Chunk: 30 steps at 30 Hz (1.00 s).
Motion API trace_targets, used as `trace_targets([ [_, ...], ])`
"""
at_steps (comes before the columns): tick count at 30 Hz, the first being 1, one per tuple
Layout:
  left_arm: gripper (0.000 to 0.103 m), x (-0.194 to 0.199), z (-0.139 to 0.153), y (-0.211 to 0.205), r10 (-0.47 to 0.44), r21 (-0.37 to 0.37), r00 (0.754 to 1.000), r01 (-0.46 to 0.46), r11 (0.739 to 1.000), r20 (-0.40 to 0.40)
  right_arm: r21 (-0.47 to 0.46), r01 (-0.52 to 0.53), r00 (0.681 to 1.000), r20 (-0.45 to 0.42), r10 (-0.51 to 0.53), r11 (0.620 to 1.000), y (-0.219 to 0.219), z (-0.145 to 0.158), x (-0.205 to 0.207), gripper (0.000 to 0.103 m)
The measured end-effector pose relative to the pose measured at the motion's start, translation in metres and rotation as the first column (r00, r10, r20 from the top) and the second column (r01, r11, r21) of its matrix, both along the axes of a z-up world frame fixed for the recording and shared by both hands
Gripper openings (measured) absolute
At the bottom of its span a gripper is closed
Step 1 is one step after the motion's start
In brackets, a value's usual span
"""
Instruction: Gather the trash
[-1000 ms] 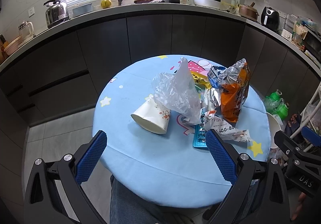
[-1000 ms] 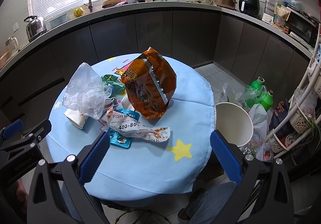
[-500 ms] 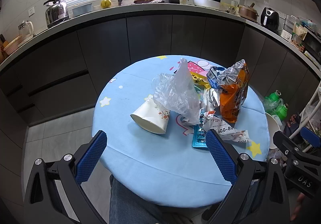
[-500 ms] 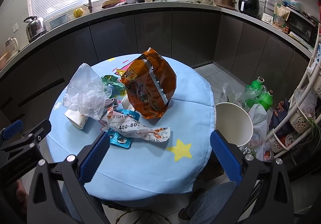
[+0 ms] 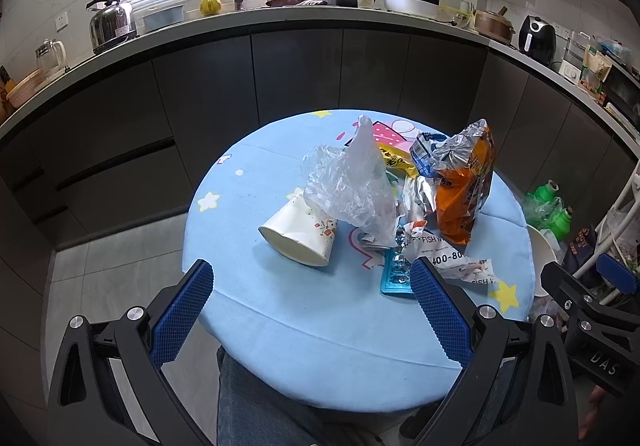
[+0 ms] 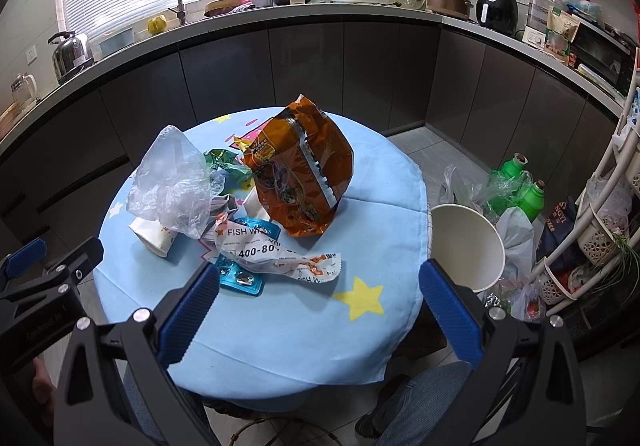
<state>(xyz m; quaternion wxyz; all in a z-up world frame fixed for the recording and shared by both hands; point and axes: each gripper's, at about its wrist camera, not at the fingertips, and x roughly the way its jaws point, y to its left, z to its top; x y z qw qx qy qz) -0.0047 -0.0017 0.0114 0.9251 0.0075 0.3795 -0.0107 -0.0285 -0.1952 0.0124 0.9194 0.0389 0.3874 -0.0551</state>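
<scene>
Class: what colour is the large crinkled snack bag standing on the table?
Orange snack bag, silver seam; clearest in the right wrist view.

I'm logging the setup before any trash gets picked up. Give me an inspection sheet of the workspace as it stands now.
Surface: round table under a light blue star-print cloth.
Job's things: orange snack bag upright; clear plastic bag draped over a tipped paper cup; white printed wrapper over a blue blister pack; green wrapper behind.
Clutter: white bin beside the table, green bottles on the floor.
Grippers: left gripper and right gripper open, empty, short of the trash.
Cables: nothing seen.
Surroundings: kitchen counter with kettle, faucet, appliances; dark cabinets.
</scene>
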Motion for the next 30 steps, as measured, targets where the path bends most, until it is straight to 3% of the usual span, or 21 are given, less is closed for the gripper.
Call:
trace_targets([
  [30,0.094,0.011,-0.003,-0.002,-0.003,-0.012,1.0,0.003,1.0,-0.024,0.005,0.001,1.0,-0.017,-0.001,1.0,0.001,-0.005,0.008,0.1],
])
